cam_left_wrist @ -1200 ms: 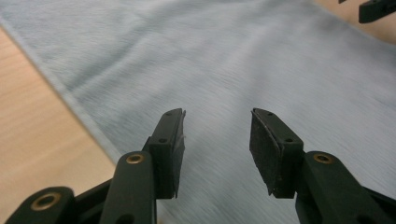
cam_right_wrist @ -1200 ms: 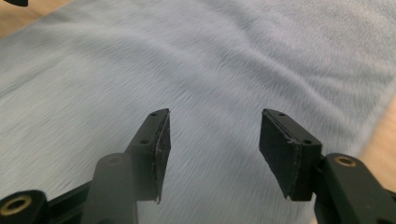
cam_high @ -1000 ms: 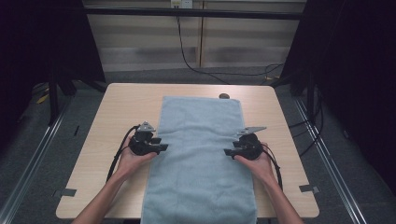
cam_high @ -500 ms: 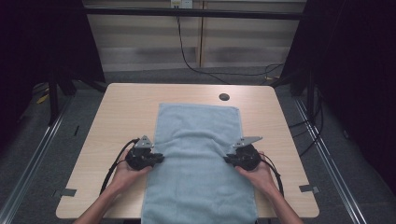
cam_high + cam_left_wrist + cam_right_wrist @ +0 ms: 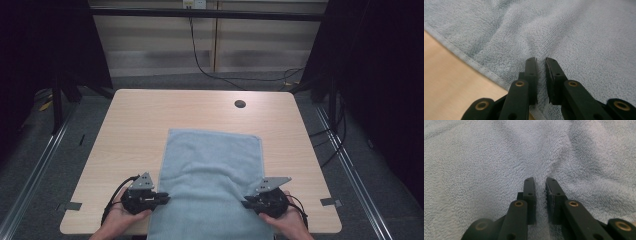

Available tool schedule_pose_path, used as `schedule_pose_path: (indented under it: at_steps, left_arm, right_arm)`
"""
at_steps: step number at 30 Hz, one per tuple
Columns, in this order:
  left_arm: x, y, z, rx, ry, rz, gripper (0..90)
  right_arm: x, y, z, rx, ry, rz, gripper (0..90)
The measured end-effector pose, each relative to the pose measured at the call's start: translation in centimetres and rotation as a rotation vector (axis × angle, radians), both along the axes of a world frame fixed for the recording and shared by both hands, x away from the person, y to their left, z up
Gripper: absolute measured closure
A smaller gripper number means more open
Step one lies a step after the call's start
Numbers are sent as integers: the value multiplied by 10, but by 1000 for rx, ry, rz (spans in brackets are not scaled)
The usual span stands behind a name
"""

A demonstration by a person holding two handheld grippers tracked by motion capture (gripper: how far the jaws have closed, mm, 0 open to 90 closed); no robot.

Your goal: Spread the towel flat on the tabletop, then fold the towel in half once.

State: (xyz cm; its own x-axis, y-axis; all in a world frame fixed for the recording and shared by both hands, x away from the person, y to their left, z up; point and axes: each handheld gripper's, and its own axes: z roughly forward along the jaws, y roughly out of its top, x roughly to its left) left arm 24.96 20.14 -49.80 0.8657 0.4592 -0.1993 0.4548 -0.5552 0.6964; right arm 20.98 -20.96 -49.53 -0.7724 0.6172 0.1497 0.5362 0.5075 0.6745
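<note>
A light blue towel [image 5: 212, 170] lies flat on the wooden table [image 5: 135, 125], and its near end hangs over the front edge. My left gripper [image 5: 165, 200] sits at the towel's left edge, near the table front. In the left gripper view the left gripper [image 5: 540, 60] pinches a raised fold of towel [image 5: 574, 30]. My right gripper [image 5: 246, 203] is at the towel's right edge. Seen close up, the right gripper [image 5: 540, 180] squeezes a ridge of the cloth [image 5: 486, 157]. Both pairs of jaws have just eased slightly apart, with cloth still pressed between them.
A small round hole [image 5: 240, 104] sits in the tabletop near its far edge. Bare wood [image 5: 449, 82] shows to the left of the towel's hem. Metal rails run along the floor on both sides, and cables trail behind the table.
Both hands have moved toward the table's front edge, with the towel dragged along. Its far edge has left the table's back. Both pairs of jaws closed onto the cloth.
</note>
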Motion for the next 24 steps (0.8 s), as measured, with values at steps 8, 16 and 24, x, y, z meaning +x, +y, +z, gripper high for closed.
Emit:
schedule_pose_path:
  at_steps: [8,16,24]
  left_arm:
    - [-16,8,5,-16,32,-12,651]
    - [43,0,13,-61,-23,126,539]
    - [49,-12,-1,30,-57,146,489]
  right_arm:
    - [-18,2,4,9,-9,14,547]
    - [40,-26,29,99,-93,-168,457]
    - [118,-26,18,26,-85,-261,420]
